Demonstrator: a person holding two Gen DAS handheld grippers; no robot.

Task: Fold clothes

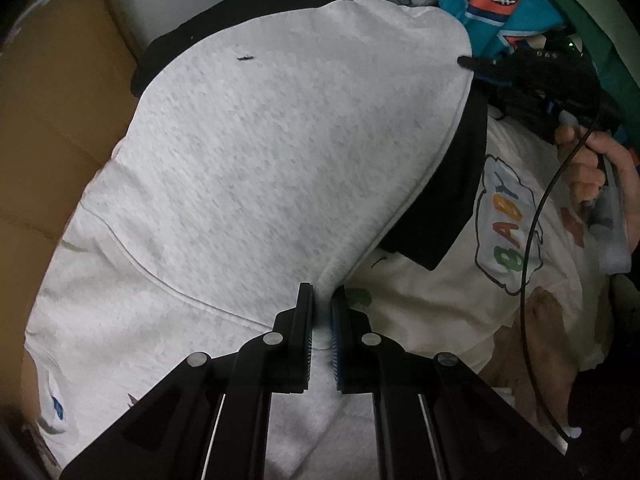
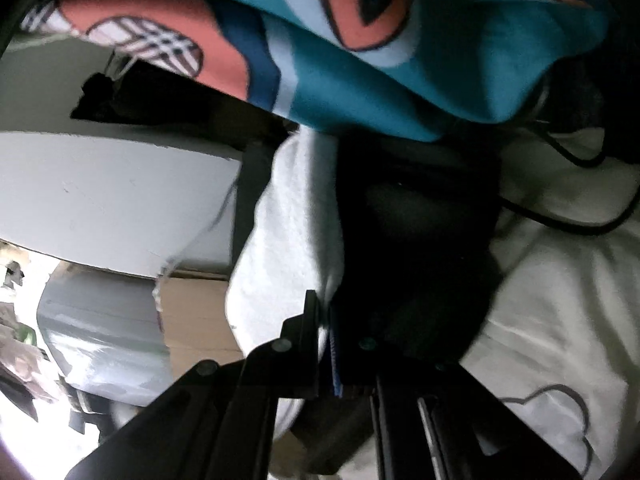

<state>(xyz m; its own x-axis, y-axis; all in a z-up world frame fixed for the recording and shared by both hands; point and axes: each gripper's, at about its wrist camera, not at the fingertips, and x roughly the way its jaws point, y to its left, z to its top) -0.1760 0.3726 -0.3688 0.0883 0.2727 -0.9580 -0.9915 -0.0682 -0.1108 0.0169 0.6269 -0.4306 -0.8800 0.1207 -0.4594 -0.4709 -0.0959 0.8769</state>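
Note:
A light grey sweatshirt (image 1: pixel 260 152) with black sleeves lies spread across most of the left wrist view. My left gripper (image 1: pixel 322 294) is shut on a pinch of its grey hem at the near edge. The right gripper (image 1: pixel 466 60) shows at the far right corner of the same garment, held by a hand (image 1: pixel 592 168). In the right wrist view that gripper (image 2: pixel 325 308) is shut on a fold of the grey fabric (image 2: pixel 288 232), with a black sleeve (image 2: pixel 416 248) just right of it. The grip itself is partly in shadow.
A cream shirt (image 1: pixel 440 300) printed with coloured "BABY" letters lies under the sweatshirt on the right. A teal and orange patterned cloth (image 2: pixel 360 64) hangs close above the right gripper. A brown cardboard box (image 1: pixel 52 120) stands at the left, and a black cable (image 1: pixel 532 240) loops across the right.

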